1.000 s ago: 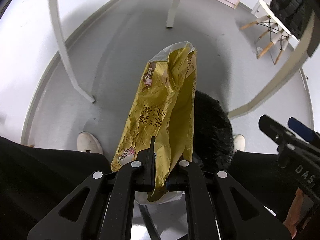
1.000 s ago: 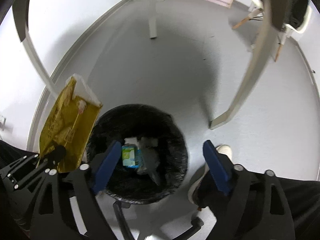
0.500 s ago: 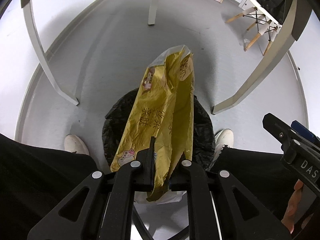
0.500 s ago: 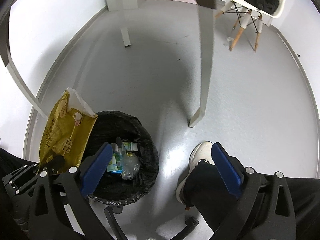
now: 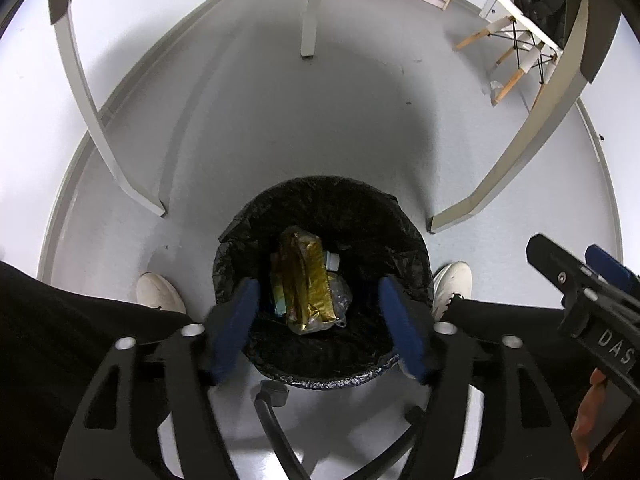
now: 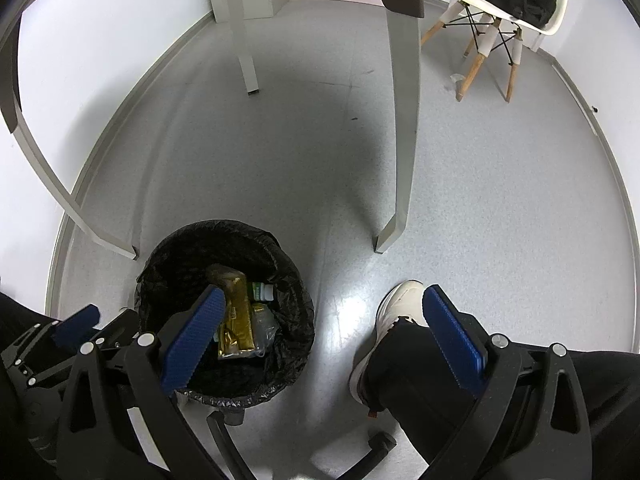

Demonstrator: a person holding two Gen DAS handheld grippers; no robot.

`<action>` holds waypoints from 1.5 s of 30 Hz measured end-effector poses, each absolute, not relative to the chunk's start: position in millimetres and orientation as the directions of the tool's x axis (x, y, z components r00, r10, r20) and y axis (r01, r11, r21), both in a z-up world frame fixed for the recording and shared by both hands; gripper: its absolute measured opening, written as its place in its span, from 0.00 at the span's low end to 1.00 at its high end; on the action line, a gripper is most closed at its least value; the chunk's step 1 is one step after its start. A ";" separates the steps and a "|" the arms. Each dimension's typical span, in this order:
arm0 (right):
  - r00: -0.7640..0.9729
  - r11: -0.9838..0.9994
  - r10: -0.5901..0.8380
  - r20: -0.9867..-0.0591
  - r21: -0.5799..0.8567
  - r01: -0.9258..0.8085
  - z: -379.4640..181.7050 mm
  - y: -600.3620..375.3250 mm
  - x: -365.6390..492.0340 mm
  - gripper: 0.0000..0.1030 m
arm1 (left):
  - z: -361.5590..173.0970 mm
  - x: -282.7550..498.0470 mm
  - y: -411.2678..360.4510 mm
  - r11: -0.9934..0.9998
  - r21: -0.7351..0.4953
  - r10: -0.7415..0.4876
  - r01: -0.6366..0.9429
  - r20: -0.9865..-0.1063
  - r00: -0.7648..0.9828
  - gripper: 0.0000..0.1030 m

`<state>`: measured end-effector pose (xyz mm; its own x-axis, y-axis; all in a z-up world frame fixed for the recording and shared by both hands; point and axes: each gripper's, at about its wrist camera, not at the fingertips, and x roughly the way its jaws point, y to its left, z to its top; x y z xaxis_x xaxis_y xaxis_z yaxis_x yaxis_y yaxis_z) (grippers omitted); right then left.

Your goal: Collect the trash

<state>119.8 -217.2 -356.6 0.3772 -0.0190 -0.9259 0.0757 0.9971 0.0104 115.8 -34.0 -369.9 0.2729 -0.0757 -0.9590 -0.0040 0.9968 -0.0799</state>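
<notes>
the crumpled gold foil snack wrapper (image 5: 306, 280) lies inside the round black-lined waste bin (image 5: 320, 208) on the grey floor, resting lengthwise on top of a clear plastic bottle with a white cap (image 5: 333, 261) and other clear packaging. the left gripper (image 5: 318, 324) hangs straight above the bin mouth; its blue-padded jaws have just been opening and now stand well apart with nothing between them, the wrapper lying free below. the right gripper (image 6: 320, 340) is off to the side, one pad over the bin's near edge and the other over the person's white shoe (image 6: 394, 308), its jaws spread wide and empty. the wrapper looks very light, thin and limp, likely to crackle and fold rather than keep its shape, and its foil skin is probably slick, so if it ever needed lifting again a pinch across a flattened, creased end would hold better than a grab at the puffy middle. judging from how it lies, this piece is delivered, and the next piece of trash has to be found outside the bin; none shows clearly in either view.
</notes>
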 end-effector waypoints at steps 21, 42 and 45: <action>0.444 1.000 0.012 -0.896 0.016 0.006 -302.6 -194.7 83.1 0.92 | -296.3 86.1 -5.8 0.999 -0.030 -0.021 -0.016 -0.920 0.392 0.94; 0.526 0.999 0.027 -0.850 0.015 -0.028 -223.0 -170.6 14.2 0.92 | -210.6 11.3 27.7 0.998 -0.036 -0.004 -0.057 -0.874 0.486 0.94; 0.543 1.000 0.018 -0.839 0.004 -0.027 -208.7 -169.4 1.1 0.92 | -201.2 -1.1 30.8 0.998 -0.023 0.008 -0.056 -0.867 0.498 0.94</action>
